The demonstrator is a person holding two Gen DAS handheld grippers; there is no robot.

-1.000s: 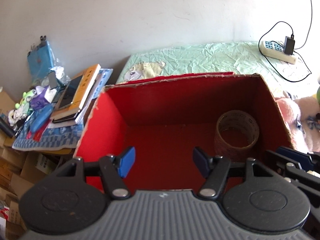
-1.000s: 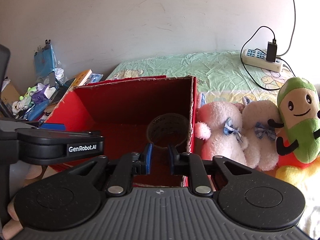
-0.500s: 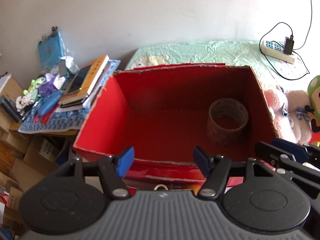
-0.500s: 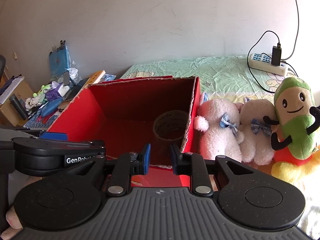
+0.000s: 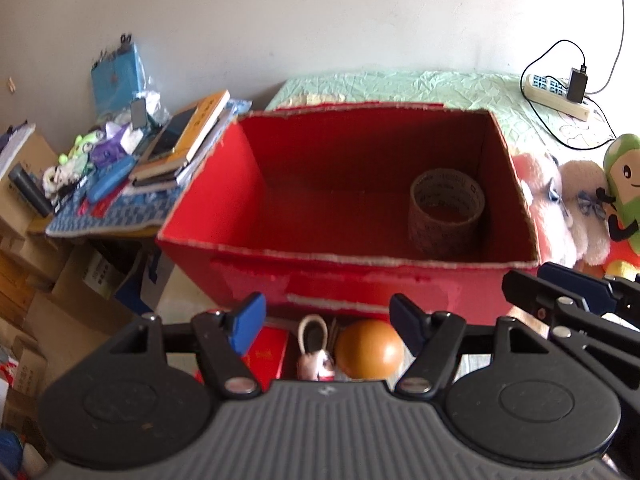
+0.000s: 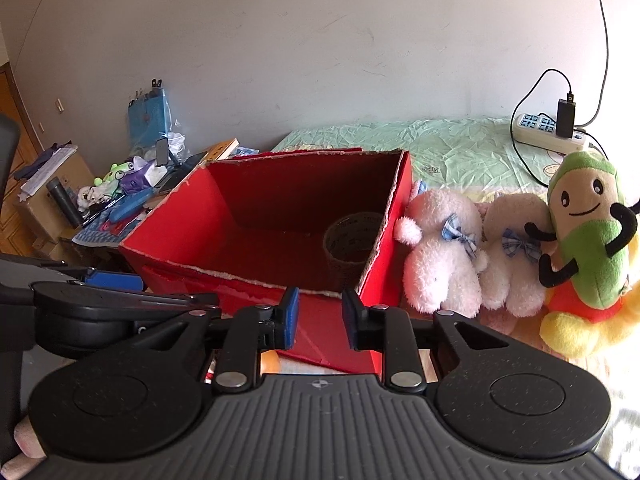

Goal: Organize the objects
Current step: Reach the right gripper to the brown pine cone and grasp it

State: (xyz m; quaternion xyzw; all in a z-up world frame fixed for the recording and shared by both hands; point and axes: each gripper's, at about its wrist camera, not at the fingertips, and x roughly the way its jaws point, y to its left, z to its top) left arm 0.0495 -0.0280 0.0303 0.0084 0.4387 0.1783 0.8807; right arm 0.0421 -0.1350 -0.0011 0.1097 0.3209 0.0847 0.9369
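An open red cardboard box (image 5: pixel 224 240) (image 6: pixel 168 240) stands on the bed. A roll of brown tape (image 5: pixel 446 210) (image 6: pixel 352 240) lies in its right part. In the left wrist view an orange ball (image 5: pixel 370 348), a small pink keychain toy (image 5: pixel 316 356) and a small red box (image 5: pixel 266 356) lie in front of the red box. My left gripper (image 5: pixel 326 320) is open and empty above them. My right gripper (image 6: pixel 319 318) is open with a narrow gap and empty, before the box's near right corner.
Two white plush toys (image 6: pixel 444 256) and a green plush figure (image 6: pixel 588 232) sit right of the box. A power strip (image 6: pixel 548 132) lies on the green sheet (image 6: pixel 460 152). A cluttered side table with books (image 5: pixel 180 140) and cardboard boxes (image 5: pixel 72 288) stands left.
Both grippers have pulled back and up from over the box. The box's front wall and the ball, keychain toy and small red box have come into view. The right jaws opened slightly.
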